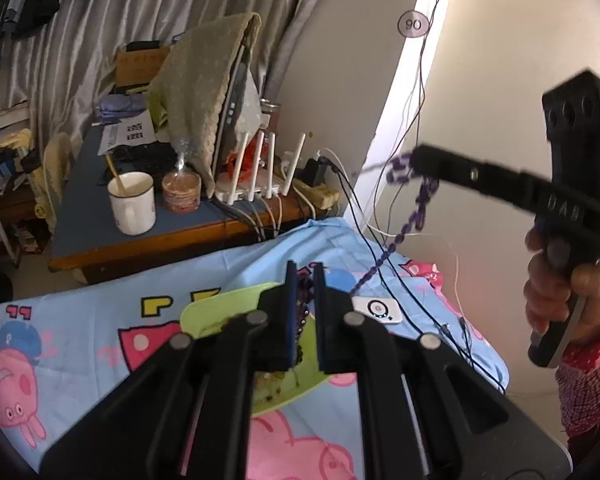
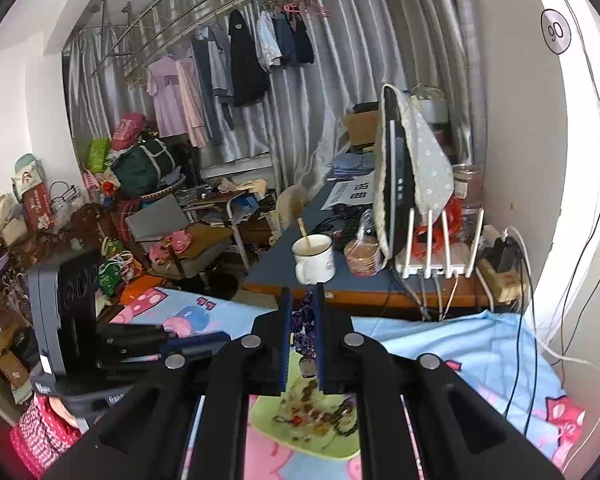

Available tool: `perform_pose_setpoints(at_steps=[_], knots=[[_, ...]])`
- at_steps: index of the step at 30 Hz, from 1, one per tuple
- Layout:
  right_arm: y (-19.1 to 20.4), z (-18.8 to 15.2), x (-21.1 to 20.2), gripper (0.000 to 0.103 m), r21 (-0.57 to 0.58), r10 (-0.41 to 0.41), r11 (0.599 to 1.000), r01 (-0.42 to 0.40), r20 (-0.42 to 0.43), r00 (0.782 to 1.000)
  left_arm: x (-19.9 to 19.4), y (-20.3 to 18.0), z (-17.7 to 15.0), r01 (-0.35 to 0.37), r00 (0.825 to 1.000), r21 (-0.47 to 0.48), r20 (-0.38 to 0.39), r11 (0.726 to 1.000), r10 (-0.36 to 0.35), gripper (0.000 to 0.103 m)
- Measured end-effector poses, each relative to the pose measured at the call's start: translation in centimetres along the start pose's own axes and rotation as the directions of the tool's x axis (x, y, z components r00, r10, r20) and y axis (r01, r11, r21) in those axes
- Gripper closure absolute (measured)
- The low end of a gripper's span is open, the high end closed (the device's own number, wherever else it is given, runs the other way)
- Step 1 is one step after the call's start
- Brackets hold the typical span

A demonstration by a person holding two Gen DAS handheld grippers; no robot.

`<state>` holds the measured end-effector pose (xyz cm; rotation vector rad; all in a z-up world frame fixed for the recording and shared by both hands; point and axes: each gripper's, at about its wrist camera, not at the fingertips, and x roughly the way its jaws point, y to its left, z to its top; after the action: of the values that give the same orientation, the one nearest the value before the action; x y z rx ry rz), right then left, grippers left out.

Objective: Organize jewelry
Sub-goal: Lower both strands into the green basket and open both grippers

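Observation:
A purple bead necklace (image 1: 404, 236) hangs stretched between both grippers above a bed. My left gripper (image 1: 304, 270) is shut on its lower end, with dark beads showing between the blue pads. The right gripper (image 1: 416, 160), held by a hand in a red checked sleeve, is up at the right, shut on the bunched upper end. In the right wrist view the right gripper (image 2: 302, 292) pinches the purple beads (image 2: 303, 320), and the left gripper (image 2: 220, 338) is lower left. Below lies a green plate (image 2: 268, 412) with several small jewelry pieces (image 2: 316, 412), also visible as the green plate (image 1: 208, 312).
The plate rests on a blue cartoon bedsheet (image 1: 80, 320) next to a small white device (image 1: 376, 310). Behind stands a desk with a white mug (image 1: 132, 204), a router (image 1: 256, 188) and a power strip. Cables (image 1: 380, 256) hang along the wall onto the bed.

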<state>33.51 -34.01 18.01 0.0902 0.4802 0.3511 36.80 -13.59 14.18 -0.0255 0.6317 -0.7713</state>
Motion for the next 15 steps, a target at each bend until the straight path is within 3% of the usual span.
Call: perform_pose_setpoints(at_steps=[7, 13, 15], knots=[[-1.0, -1.4, 4.0, 0.103, 0.014, 0.033, 0.999, -0.032, -0.062, 0.998, 4.3, 0.9, -0.6, -0.015, 0.998, -0.004, -0.053, 1.000, 0.014, 0.097], [-1.9, -7.1, 9.3, 0.103, 0.073, 0.080, 0.995, -0.068, -0.181, 0.980, 7.9, 2.8, -3.6, -0.034, 0.992, -0.025, -0.126, 0.999, 0.031, 0.096], [-2.3, -9.8, 11.6, 0.103, 0.091, 0.095, 0.993, -0.075, -0.240, 0.966, 9.6, 3.4, -5.3, -0.076, 0.985, -0.021, -0.155, 0.997, 0.072, 0.096]])
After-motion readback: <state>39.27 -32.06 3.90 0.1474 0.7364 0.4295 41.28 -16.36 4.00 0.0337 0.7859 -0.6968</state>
